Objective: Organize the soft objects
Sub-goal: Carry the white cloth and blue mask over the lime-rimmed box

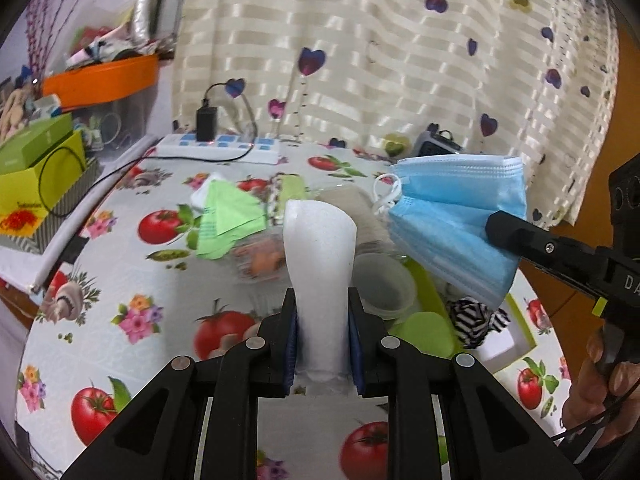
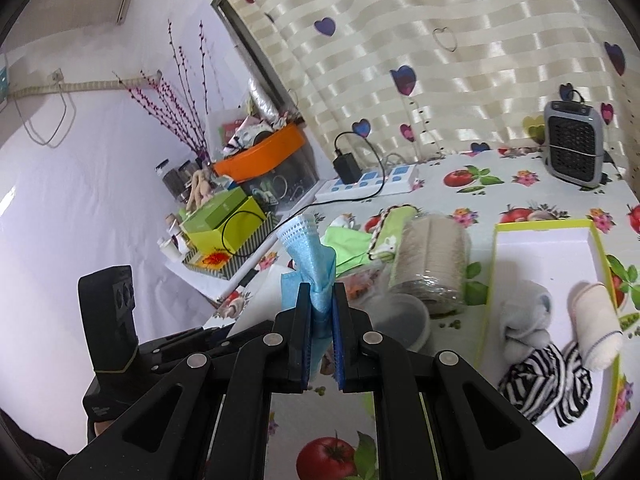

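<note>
Table [image 2: 520, 168] under a tomato-print cloth carries a green-rimmed white box [image 2: 540, 248] at the right, holding a zebra-striped cloth [image 2: 544, 384], a rolled white cloth [image 2: 596, 320] and a pale bundle [image 2: 524, 316]; a wrapped beige roll [image 2: 432, 260] lies just beside the box. Right gripper [image 2: 322, 340] is clamped on a blue face mask [image 1: 460, 216], held off the table. Left gripper [image 1: 322, 340] pinches a white foam-like strip [image 1: 320, 264] standing upright between its pads.

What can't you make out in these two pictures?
- Left wrist view: what the white soft item is; its lower end sits between the fingers.
- Left wrist view: the orange things behind it, blurred.
- Right wrist view: the blue face mask's full shape, bunched.
- Right wrist view: the green-edged box's near corner, cut off.
</note>
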A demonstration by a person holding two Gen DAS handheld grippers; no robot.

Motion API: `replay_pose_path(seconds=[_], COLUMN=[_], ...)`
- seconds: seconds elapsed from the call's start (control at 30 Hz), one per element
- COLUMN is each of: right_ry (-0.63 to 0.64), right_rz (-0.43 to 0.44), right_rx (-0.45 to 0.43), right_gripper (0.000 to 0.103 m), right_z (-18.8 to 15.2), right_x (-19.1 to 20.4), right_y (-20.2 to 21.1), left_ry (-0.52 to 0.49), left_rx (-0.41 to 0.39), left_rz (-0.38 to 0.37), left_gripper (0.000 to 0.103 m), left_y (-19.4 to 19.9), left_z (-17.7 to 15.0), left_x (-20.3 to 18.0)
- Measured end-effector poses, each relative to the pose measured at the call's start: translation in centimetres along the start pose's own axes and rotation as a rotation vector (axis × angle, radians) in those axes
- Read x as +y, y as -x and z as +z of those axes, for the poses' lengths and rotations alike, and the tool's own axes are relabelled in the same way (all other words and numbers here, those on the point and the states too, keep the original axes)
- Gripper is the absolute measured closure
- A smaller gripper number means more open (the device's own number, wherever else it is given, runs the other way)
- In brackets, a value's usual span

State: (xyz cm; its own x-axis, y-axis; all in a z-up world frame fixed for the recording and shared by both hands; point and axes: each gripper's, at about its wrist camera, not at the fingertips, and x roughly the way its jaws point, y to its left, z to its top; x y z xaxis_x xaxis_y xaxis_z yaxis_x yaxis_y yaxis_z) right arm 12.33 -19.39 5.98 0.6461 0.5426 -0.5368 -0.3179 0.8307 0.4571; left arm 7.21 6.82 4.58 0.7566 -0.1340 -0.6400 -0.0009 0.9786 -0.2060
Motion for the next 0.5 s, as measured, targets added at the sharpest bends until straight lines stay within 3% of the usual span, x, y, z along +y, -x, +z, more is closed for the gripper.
replay_pose_path(seconds=[0.5], right_ry=[-0.051], right_rz=[-0.052], right_rx=[-0.075], right_gripper=[0.094], right_z=[-0.4], right_x=[-3.1], right_y=[4.1], left_ry=[-0.075], left_rx=[0.002], left_rz=[-0.065], left_gripper=[0.082], left_y=[-0.6], left_z=[1.1], left_x=[-5.0])
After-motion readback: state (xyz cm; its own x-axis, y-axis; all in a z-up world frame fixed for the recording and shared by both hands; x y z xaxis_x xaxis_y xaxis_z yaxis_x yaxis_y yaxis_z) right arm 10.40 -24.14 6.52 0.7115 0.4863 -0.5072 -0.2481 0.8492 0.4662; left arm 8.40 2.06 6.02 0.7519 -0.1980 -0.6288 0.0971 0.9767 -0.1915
